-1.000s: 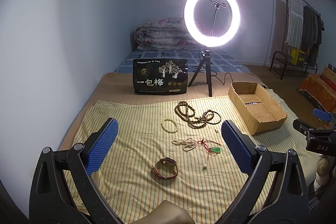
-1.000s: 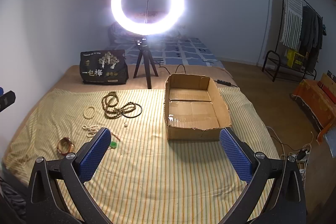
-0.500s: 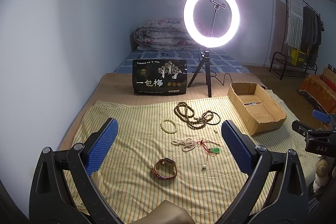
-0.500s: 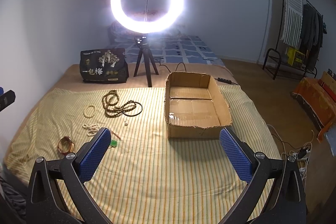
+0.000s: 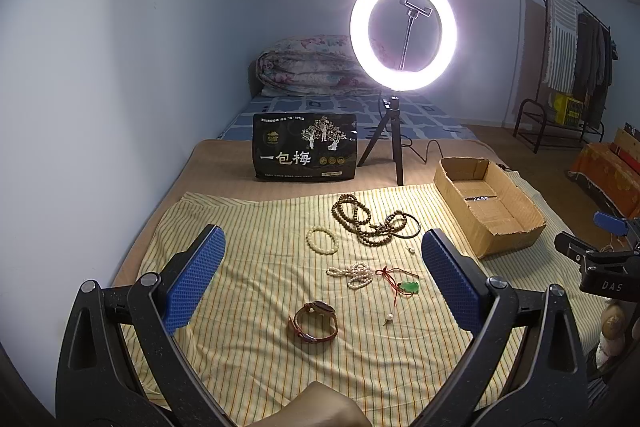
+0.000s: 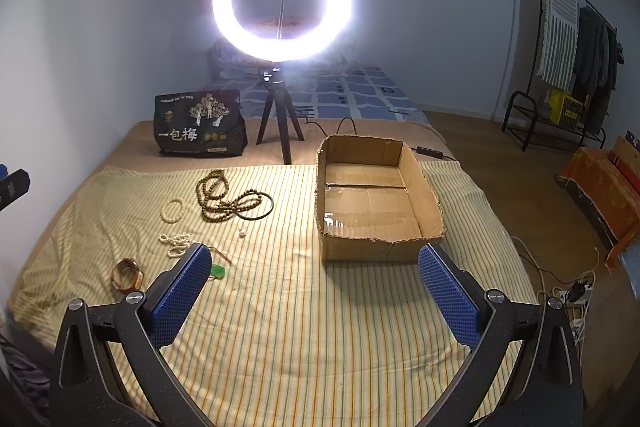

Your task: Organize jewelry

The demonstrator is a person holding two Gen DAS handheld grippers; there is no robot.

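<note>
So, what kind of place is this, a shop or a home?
Most likely a home bedroom: a folded quilt lies on a bed, clothes hang on a rack, and the jewelry sits on a striped cloth under a ring light.

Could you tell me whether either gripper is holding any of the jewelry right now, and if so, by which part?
Nothing is held. The left gripper and right gripper are both open and empty; the watch lies untouched on the striped cloth.

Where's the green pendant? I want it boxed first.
In the left wrist view the green pendant lies on the striped cloth, right of the pearl strand, on its red cord.
</note>
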